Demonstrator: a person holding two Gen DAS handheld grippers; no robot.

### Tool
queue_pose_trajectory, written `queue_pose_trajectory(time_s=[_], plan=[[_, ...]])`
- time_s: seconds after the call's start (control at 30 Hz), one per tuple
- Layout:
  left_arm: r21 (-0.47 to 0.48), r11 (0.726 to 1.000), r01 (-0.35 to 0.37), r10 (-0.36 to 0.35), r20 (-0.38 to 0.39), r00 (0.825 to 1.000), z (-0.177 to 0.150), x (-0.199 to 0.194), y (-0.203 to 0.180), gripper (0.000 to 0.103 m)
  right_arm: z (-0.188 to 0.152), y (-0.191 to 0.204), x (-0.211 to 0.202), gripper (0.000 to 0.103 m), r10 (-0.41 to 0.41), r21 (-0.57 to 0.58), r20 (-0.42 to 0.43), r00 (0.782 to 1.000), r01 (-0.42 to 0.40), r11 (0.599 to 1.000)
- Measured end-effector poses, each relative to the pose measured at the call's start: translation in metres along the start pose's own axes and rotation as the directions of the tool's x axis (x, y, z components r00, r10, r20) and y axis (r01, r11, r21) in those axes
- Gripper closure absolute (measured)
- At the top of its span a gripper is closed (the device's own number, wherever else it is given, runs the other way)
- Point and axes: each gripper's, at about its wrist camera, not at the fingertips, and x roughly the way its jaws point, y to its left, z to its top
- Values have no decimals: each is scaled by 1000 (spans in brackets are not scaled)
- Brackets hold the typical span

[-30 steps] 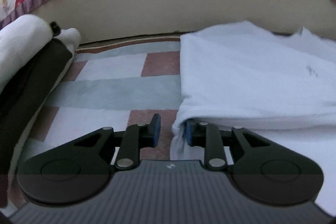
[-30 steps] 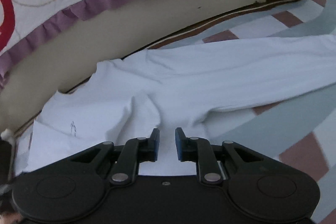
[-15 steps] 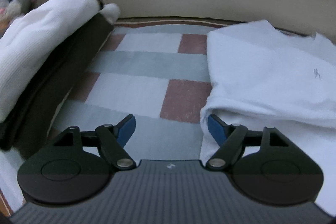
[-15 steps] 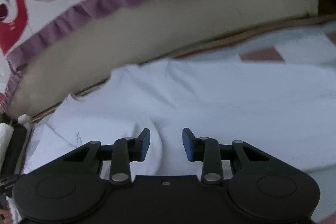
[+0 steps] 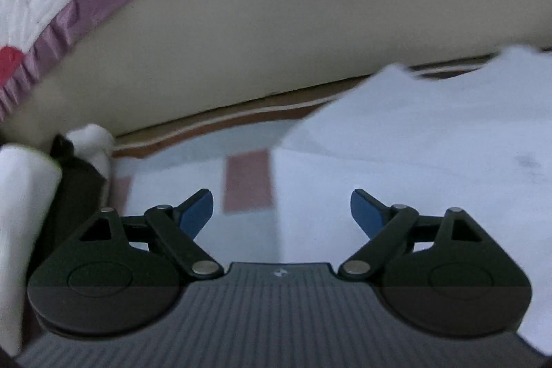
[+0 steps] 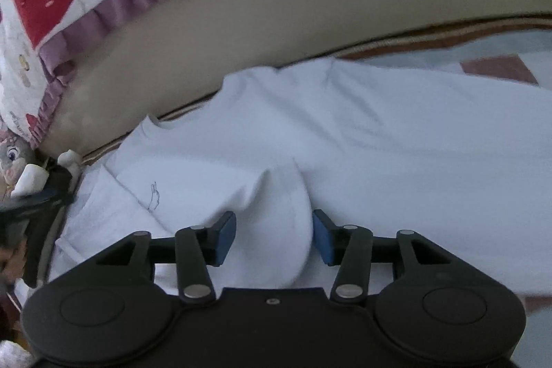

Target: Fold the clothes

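— White cotton: how many garments from your left wrist?
— One white shirt (image 5: 431, 168), smooth, lying flat on the checked mat (image 5: 165, 188) right of the folded pile (image 5: 31, 212). Your left gripper (image 5: 281, 212) is opening wide over the shirt's edge, pads clear.
— And the right wrist?
— The same shirt (image 6: 379, 143), one soft hump between your right gripper's (image 6: 274, 235) two blue pads, jaws opening. One frilled purple-edged quilt (image 6: 114, 2) hangs beyond the shirt.
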Motion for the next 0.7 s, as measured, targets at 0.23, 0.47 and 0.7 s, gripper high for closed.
queue_pose_trajectory(time_s=[0.23,0.47,0.7], plan=[[-295,932,211,-247,-91,965,5,57,40,15,-1,3,2,50,-4,-72,44,999,7,997],[-197,964,178,-198,-85,977,13,71,32,3,-2,3,4,50,-2,-117,81,997,11,993],[120,992,31,-43,99,994,28,17,-17,95,-3,-1,-5,93,55,-152,138,989,-34,988]])
